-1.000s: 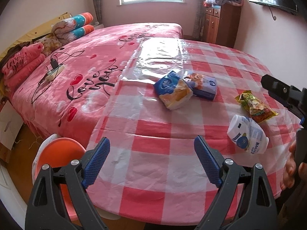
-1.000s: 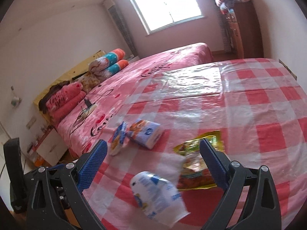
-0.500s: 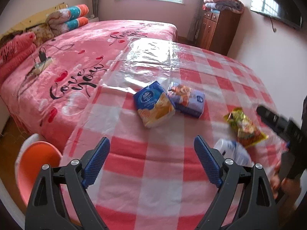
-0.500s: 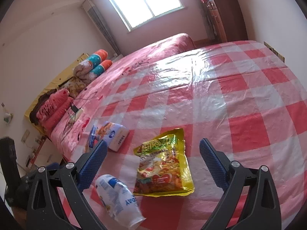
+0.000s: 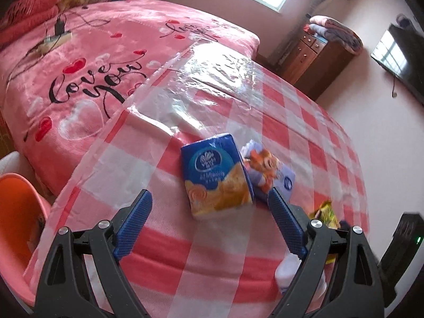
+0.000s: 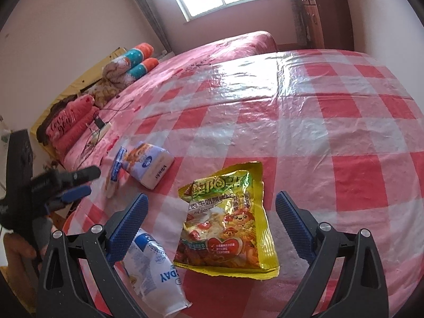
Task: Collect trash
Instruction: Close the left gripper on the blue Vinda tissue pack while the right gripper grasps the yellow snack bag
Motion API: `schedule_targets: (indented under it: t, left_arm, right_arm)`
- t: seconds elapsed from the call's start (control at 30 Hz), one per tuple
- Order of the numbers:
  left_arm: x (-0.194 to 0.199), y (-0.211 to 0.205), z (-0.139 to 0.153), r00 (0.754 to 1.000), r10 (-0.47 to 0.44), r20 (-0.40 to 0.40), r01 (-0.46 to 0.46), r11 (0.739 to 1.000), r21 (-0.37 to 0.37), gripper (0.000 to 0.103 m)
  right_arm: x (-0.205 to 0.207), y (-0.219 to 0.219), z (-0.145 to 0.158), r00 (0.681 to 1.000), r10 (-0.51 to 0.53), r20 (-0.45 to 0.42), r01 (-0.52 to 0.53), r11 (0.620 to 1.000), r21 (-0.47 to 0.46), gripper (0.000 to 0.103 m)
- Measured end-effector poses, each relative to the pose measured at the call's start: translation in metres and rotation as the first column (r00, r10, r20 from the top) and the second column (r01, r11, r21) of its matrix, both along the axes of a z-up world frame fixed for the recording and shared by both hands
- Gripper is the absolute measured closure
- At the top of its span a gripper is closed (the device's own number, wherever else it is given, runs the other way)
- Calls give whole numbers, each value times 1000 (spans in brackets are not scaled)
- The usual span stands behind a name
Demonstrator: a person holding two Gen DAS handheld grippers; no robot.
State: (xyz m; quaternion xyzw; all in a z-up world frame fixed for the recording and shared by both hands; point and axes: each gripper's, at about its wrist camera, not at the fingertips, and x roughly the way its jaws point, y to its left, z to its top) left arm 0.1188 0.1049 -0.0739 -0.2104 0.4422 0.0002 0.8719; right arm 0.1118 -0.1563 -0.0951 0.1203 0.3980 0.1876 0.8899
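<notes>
Left tongs [image 5: 209,221] gape wide, empty, angled down at the blue pack [image 5: 216,176] lying flat on the checked counter [image 5: 304,122]. Right behind it, touching, sits the purple pack [image 5: 267,171]. Over to the right tongs [image 6: 212,222], also wide and holding nothing, with the yellow bag [image 6: 228,220] flat between the jaws and the white bottle [image 6: 153,267] on its side just by the left pad. Handling, by the look of it: both packs seem soft and light, so a squeeze across the short sides should do. The bag looks thin, crinkly and slick, so pinch a raised edge, since flat film slips. The bottle looks light and may roll; grip across its body. Beyond the counter lies the pink bed [image 5: 87,79].
</notes>
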Motion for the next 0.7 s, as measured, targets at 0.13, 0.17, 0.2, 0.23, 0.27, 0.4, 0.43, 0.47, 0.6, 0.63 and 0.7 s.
schedule_targets:
  t: [0.13, 0.17, 0.2, 0.23, 0.27, 0.4, 0.43, 0.47, 0.6, 0.63, 0.7]
  left_arm:
    - [10, 0, -4, 1000, 6, -9, -6, 1000, -25, 13]
    - [13, -1, -5, 1000, 6, -10, -6, 1000, -25, 13]
    - [15, -1, -6, 1000, 6, -11, -6, 1000, -27, 13]
    - [17, -2, -7, 1000, 4, -14, -4, 999, -33, 13]
    - [18, -3, -8, 1000, 2, -16, -2, 999, -36, 13]
    - [23, -3, -13, 999, 16, -29, -17, 999, -33, 17]
    - [24, -2, -14, 999, 21, -32, -22, 999, -33, 20]
    - [25, -1, -14, 999, 26, -26, -27, 999, -31, 22]
    - [27, -4, -14, 999, 31, -22, -31, 999, -6, 30]
    - [27, -4, -15, 999, 33, -20, -33, 999, -2, 33]
    - [27, -5, -14, 999, 38, -11, -38, 999, 12, 39]
  right_arm:
    - [2, 0, -3, 1000, 6, -11, -6, 1000, -8, 7]
    - [3, 0, -4, 1000, 8, -13, -8, 1000, -10, 7]
    - [4, 0, -4, 1000, 10, -16, -10, 1000, -12, 7]
    - [4, 0, -5, 1000, 14, -19, -14, 1000, -11, 7]
    - [6, 1, -5, 1000, 19, -22, -19, 1000, -10, 7]
    - [8, 4, -5, 999, 36, -19, -36, 999, -20, 7]
    - [8, 5, -5, 999, 38, -17, -38, 999, -21, 7]
    - [8, 5, -5, 999, 40, -17, -40, 999, -21, 7]
    - [8, 8, -7, 998, 56, -26, -57, 998, -22, 7]
    - [8, 9, -7, 998, 61, -26, -61, 998, -25, 7]
    - [8, 12, -7, 997, 72, -25, -73, 997, -34, 7]
